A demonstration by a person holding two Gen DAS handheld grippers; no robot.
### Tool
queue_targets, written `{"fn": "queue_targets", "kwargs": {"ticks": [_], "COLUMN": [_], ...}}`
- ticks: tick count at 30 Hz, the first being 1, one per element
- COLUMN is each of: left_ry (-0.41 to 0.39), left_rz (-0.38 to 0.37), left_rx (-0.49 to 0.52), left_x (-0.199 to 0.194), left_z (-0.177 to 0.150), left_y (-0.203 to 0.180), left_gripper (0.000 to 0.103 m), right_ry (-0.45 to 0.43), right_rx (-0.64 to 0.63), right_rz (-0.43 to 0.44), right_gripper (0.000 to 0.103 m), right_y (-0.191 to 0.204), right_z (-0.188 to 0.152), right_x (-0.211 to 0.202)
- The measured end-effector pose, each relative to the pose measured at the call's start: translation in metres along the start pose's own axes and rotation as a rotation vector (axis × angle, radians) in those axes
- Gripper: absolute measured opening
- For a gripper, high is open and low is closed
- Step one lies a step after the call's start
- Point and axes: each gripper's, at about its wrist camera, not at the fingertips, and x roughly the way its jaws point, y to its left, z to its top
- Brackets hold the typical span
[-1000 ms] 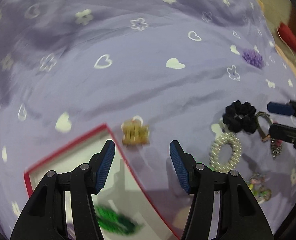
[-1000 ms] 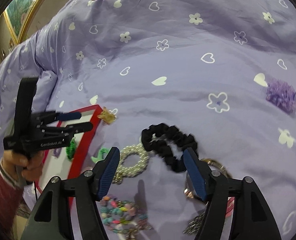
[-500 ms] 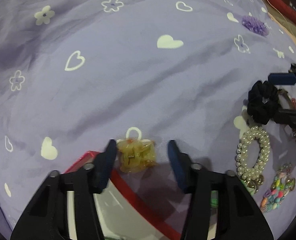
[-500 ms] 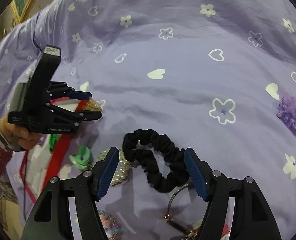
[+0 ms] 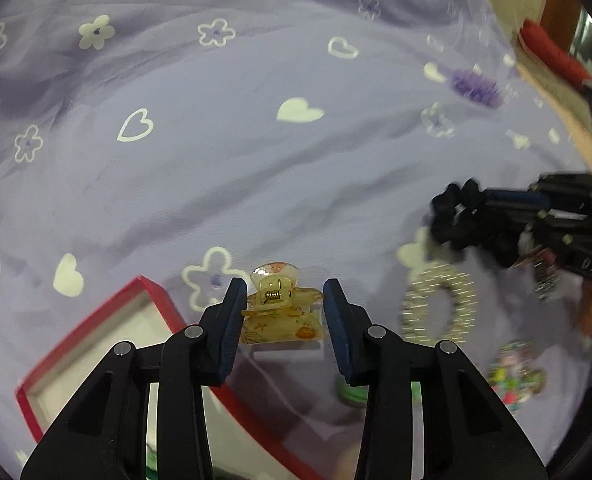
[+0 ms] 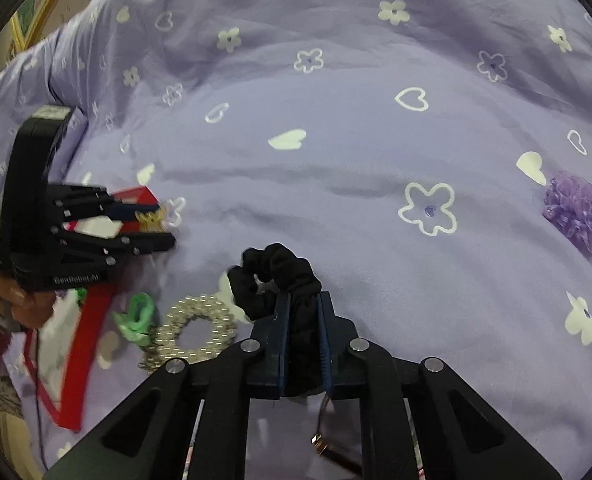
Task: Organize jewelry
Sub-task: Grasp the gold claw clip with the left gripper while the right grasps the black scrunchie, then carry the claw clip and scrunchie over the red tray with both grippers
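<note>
I see the red box [image 5: 96,364] open on the purple sheet [image 5: 256,160]; its white inside looks bare where it shows, with something green at its near end behind my left gripper [image 5: 284,312]. That gripper's jaws have narrowed around the amber clip [image 5: 282,312], which sits at the box's corner; both pads touch its sides. My right gripper [image 6: 301,320] has just snapped closed on the black scrunchie [image 6: 276,276]. Just beside it lie a pearl ring [image 6: 194,332] and a green piece [image 6: 138,314]. A bead bracelet [image 5: 517,374] lies nearer, a purple flower [image 6: 577,216] well apart.
</note>
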Motion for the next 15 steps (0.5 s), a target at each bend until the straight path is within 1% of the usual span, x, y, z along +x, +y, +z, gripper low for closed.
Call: {"fn": "queue_targets", "kwargs": {"ticks": [2,6,8,15], "left_ry": [-0.021,-0.065,-0.07,-0.098], "left_rz": [-0.011,-0.048,-0.063,-0.069], "left_rx": [-0.018,-0.081,-0.109,-0.205], "left_x": [-0.012,-0.035,-0.039,-0.06], "left_z": [0.0,-0.013,-0.017,-0.041], "left_y": [-0.008,-0.016,-0.025,-0.036], "left_gripper": [0.038,0.038,0.038,0.038], "right_ry": [-0.019,-0.047,-0.055,-0.065], "right_rx": [0.014,0.027,0.035,0.056], "right_rz": [0.017,0.046,0.06,0.1], "right_gripper": [0.012,0.012,0.012,0.012], "right_y": [0.001,0.005,0.009,0.022], "right_z": [0.0,-0.004,-0.007,-0.019], "right_x": [-0.009,-0.025,-0.029,-0.042]}}
